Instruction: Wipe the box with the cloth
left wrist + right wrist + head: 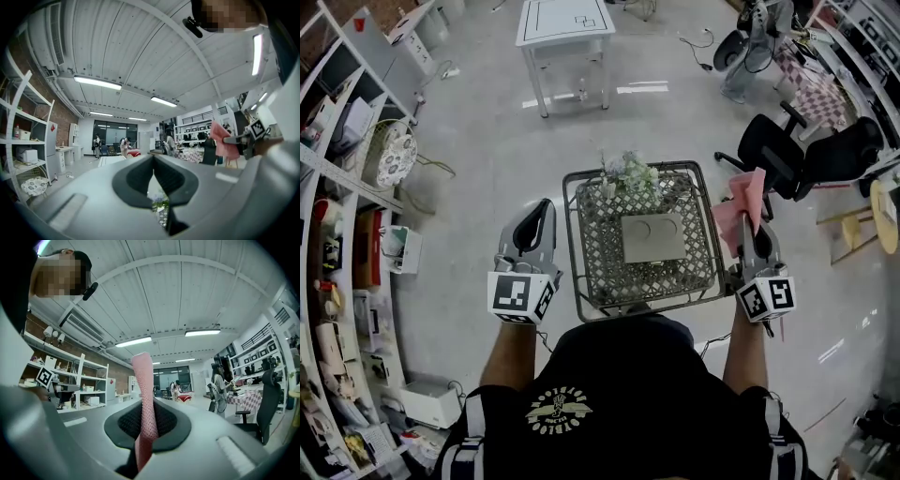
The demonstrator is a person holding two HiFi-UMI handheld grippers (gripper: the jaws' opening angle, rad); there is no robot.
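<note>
The right hand-held gripper (754, 232) clamps the pink cloth (741, 202), held just right of the grey box (652, 236) lying mid-table (574, 246). The left hand-held gripper (540, 214) has its jaws together, empty. Wiping unbraced could shove the box into the far flowers (630, 173).

The head view looks steeply down from above the person onto the basket (592, 246), with the left gripper (544, 208) and right gripper (750, 227) close below, one at each side of it. Each gripper view sits just behind its own jaws, tilted up toward the ceiling (140, 56) and down the room. The left gripper view catches the right gripper and its cloth (220, 138) off to its right. The right gripper view catches the left gripper off to its left. Both share the far glass doors (112, 132).
</note>
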